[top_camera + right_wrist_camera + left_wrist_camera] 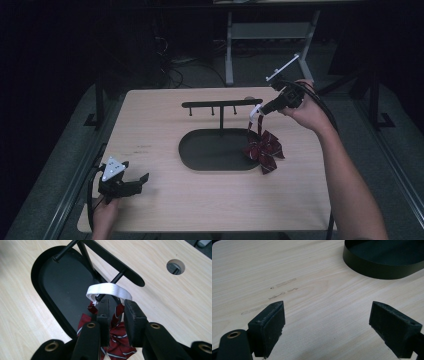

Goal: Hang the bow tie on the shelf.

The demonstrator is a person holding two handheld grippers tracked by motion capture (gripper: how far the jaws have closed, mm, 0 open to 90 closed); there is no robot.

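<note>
Bow tie (263,148) hangs by white strap (109,291) on rack peg (110,287); right tongs (117,312) parted off it, left tongs (327,322) apart, idle on worktop (317,290); withdrawal likely remains.

The high view looks forward and down from above the person's side, taking in the whole table (165,200). The left gripper view sits low and close over the tabletop, facing the black tray (372,270) at 1 o'clock. The right gripper view looks steeply down, very near the rack (110,260) and bow tie (116,338). All three views share that tray.
</note>
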